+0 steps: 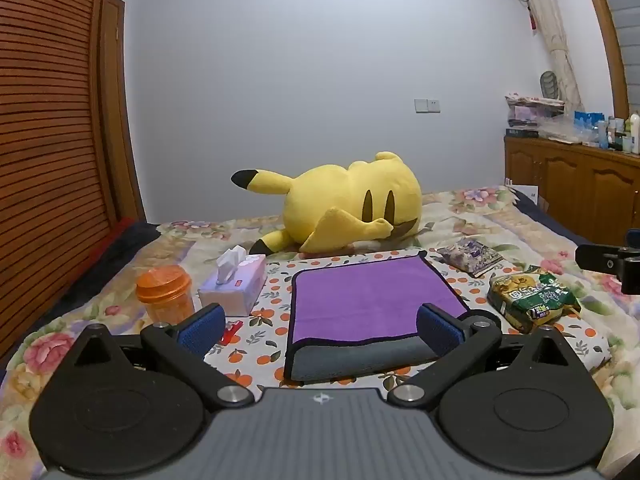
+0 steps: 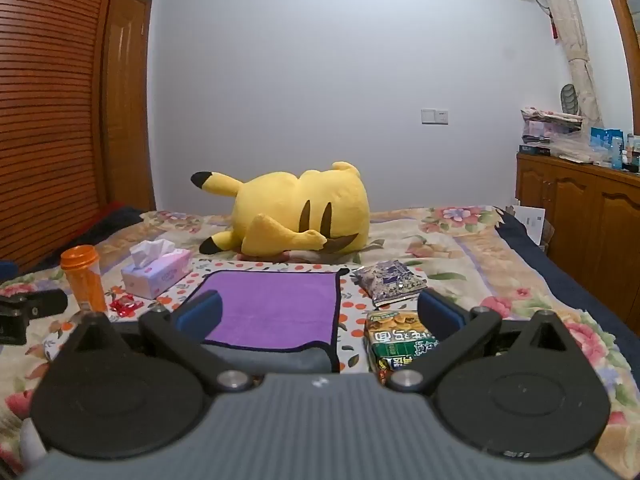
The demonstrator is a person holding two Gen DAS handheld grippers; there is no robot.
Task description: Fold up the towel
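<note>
A purple towel [image 1: 360, 300] with a black hem lies flat on the bed, its near edge turned over to show the grey underside [image 1: 360, 358]. It also shows in the right wrist view [image 2: 276, 308]. My left gripper [image 1: 320, 326] is open and empty, held above the towel's near edge. My right gripper [image 2: 320, 312] is open and empty, above the towel's near right corner. The right gripper's body shows at the right edge of the left wrist view [image 1: 612, 266]; the left gripper's body shows at the left edge of the right wrist view [image 2: 24, 312].
A yellow plush toy [image 1: 344, 204] lies beyond the towel. An orange cup [image 1: 164, 294], a tissue box [image 1: 236, 284] and a red wrapper [image 2: 126, 304] are to the left. A purple packet [image 1: 470, 256] and a green snack bag [image 1: 532, 298] are to the right. A wooden cabinet [image 1: 576, 184] stands far right.
</note>
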